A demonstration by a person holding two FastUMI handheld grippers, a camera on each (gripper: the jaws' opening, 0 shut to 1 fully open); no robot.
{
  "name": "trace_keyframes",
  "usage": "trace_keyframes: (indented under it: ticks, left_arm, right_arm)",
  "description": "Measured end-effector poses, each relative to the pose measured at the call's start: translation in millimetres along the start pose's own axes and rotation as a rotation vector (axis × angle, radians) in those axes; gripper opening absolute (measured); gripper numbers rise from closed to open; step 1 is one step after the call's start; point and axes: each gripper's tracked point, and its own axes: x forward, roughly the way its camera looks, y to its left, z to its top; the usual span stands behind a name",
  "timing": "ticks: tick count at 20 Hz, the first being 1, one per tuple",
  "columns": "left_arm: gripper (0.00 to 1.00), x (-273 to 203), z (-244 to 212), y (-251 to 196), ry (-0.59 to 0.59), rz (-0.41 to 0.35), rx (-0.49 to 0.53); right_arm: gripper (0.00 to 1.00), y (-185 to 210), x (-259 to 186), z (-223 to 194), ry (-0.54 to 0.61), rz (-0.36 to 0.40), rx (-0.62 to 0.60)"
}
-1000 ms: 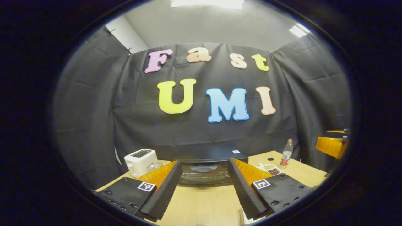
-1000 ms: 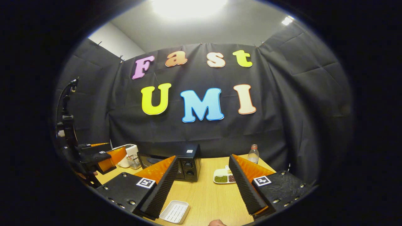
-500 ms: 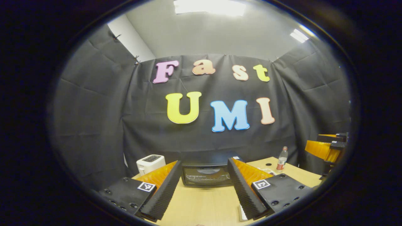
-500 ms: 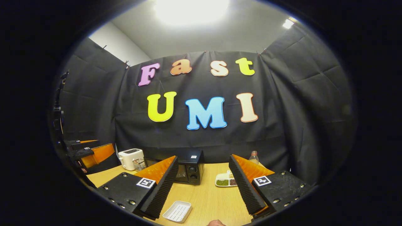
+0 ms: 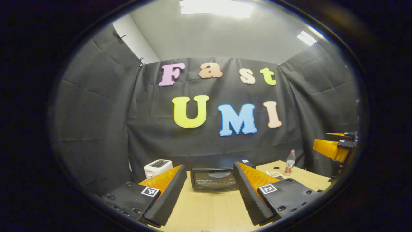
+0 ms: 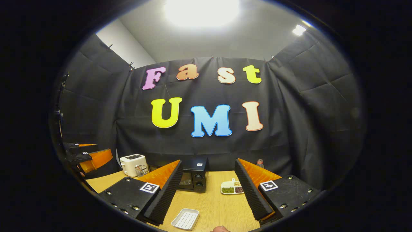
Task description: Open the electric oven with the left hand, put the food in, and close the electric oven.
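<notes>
The black electric oven [image 5: 214, 178] stands at the back of the wooden table [image 5: 209, 209] with its glass door closed. My left gripper [image 5: 209, 199] is open and empty, well in front of the oven, which shows between its fingers. In the right gripper view the oven [image 6: 194, 178] sits left of centre, partly behind my open, empty right gripper [image 6: 207, 196]. A white divided plate of green and brown food [image 6: 232, 188] lies right of the oven. The same plate [image 5: 276, 175] shows past my left gripper's right finger.
A white toaster [image 5: 157, 167] stands left of the oven and a clear bottle [image 5: 290, 162] at the back right. A ribbed white tray [image 6: 185, 219] lies near the front edge. The other gripper shows at the side of each view, the right gripper [image 5: 334, 148] and the left gripper [image 6: 90, 158].
Both views have drawn back from the table and tilted up, so the oven looks smaller and farther. The white tray's corner has left the left gripper view. Both grippers stay open.
</notes>
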Motion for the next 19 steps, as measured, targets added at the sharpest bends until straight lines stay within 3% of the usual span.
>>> trace_keyframes:
  ticks: [19]
  left_arm:
    - [1.00, 1.4, -4.0, 7.4, -0.006, -0.022, 0.005]
  right_arm:
    - [0.98, 11.8, -11.0, 9.8, -0.016, -0.032, 0.014]
